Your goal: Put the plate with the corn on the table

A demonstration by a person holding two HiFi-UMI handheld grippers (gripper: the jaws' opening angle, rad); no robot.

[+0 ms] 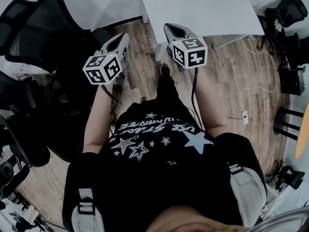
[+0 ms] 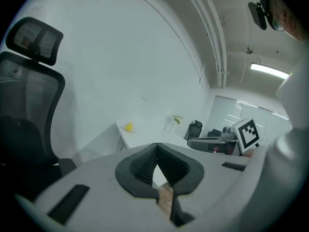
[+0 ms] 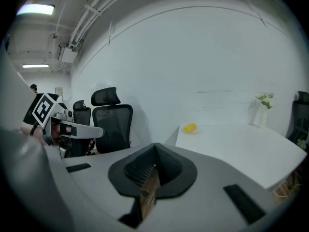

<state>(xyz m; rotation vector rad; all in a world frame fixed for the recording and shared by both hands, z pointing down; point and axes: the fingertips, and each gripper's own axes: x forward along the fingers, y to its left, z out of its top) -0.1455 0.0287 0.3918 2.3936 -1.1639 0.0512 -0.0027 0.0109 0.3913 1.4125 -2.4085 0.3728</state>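
**Grey grippers both shut and empty; the corn plate stands on the white table**

Grey plastic forms the body of the left gripper (image 1: 123, 36) and the right gripper (image 1: 169, 28). The person holds both out in front on bare forearms. In the head view they lie side by side, near each other but not touching, over the brown wood-plank floor (image 1: 140, 57). Each points toward the near edge of the white table (image 1: 203, 8) and tilts a little below level. The black-and-white marker cube of each one faces up toward the head camera. The left forearm (image 1: 96, 120) and the right forearm (image 1: 207, 105) reach forward from a black T-shirt printed with white stars (image 1: 159, 144).

In the left gripper view, the left gripper (image 2: 157, 145) has its dark ribbed jaws closed tip to tip. Only floor and table edge show through the small gap behind the tips. In the right gripper view, the right gripper (image 3: 155, 144) is closed in the same way and grips nothing.

The yellow corn cob (image 3: 190, 127) lies on a small white plate (image 3: 199, 130). The plate sits on the white table (image 3: 241, 146) near the far corner, close to the white wall and well apart from both grippers. The left gripper view also shows the corn cob (image 2: 129, 126) on its plate (image 2: 133, 130), far ahead of the jaws.

A pale vase of small flowers (image 3: 263, 111) stands farther along the same table. A black mesh office chair (image 3: 112, 120) stands beside the table.
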